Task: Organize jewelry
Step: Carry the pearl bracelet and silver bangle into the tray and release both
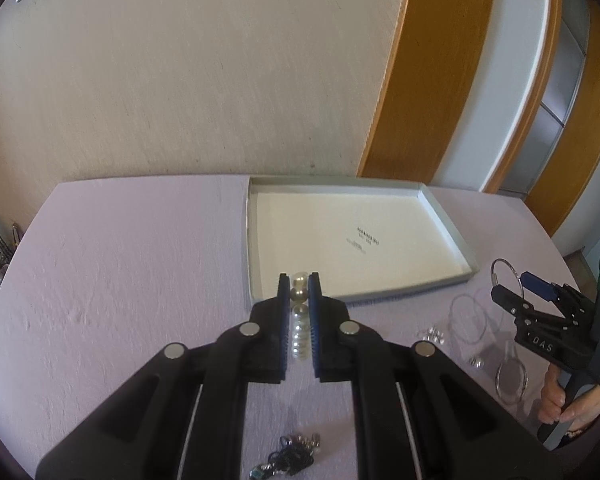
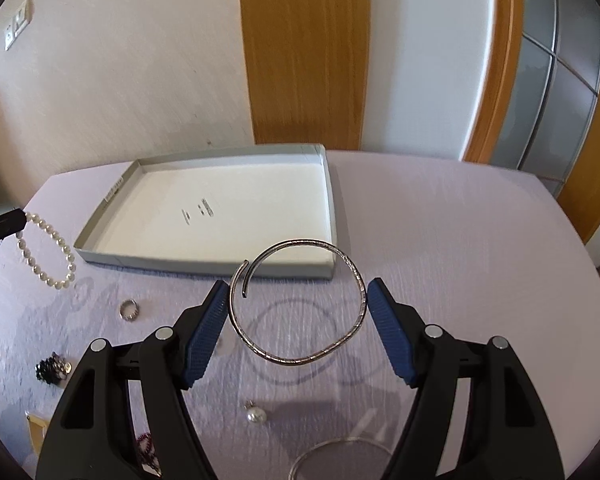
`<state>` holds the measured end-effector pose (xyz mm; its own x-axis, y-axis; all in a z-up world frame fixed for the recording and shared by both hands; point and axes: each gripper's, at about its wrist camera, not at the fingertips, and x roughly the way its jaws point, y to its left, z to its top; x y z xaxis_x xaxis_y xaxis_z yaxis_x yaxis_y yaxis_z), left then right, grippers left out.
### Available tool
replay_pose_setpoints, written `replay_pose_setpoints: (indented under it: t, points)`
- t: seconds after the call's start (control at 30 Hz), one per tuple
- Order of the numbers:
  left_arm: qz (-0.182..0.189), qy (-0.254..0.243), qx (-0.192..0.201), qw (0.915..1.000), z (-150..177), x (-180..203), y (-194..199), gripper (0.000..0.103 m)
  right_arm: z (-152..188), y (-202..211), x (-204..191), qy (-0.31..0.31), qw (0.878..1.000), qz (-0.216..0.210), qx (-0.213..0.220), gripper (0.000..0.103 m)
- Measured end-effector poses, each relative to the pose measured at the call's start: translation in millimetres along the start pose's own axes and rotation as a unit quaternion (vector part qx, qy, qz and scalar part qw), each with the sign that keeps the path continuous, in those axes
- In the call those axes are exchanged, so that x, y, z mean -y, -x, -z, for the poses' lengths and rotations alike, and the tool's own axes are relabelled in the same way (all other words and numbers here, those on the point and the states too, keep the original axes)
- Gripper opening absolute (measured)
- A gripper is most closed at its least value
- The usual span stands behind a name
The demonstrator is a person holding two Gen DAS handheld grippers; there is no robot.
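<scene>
At the far left of the lilac-covered worktop [image 2: 460,240], the left gripper [image 1: 299,288] has its blue-padded fingers [image 1: 285,320] pinched nearly together on a pearl bracelet [image 2: 50,248]. In the right wrist view the strand hangs in a loop from the fingertip, clear of the cloth, just to the left of the tray. Below that gripper, near the front edge, lies a dark beaded cluster [image 1: 296,456] — its make-up is too small to tell.

Next comes a ring [image 2: 129,309] lying on the cloth, and beyond it the shallow grey cardboard tray [image 2: 100,220] with a white floor and a small printed label, set against the wall side of the worktop.

Further right, the right gripper [image 2: 298,300] holds an open-ended silver bangle [image 2: 300,300]. Its fingers [image 2: 206,332] stand wide apart, one pad against each side of the hoop, which is lifted above the cloth in front of the tray's near right corner — its shadow falls on the worktop beneath. A pearl earring [image 2: 255,416] lies on the cloth below the bangle, and the rim of another thin hoop [image 2: 340,450] shows at the bottom edge. In the left wrist view a person's hand [image 1: 560,400] grips the right gripper's handle.
</scene>
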<state>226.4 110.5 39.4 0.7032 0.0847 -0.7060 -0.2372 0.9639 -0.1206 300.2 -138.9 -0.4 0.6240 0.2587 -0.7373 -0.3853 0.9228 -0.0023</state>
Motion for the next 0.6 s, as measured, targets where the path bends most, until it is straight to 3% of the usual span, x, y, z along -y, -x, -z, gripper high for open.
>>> replay_pose_setpoints:
  t: [0.4, 0.6]
  points:
    - [0.006, 0.004, 0.003, 1.0, -46.7, 11.6, -44.1, 0.009, -57.7, -33.5, -13.9, 0.013, 1.0, 0.006, -0.003, 0.072]
    - [-0.003, 0.0, -0.003, 1.0, -66.2, 13.1, -77.8, 0.009, -81.7, -70.7, -19.8, 0.004, 1.0, -0.019, -0.014, 0.072]
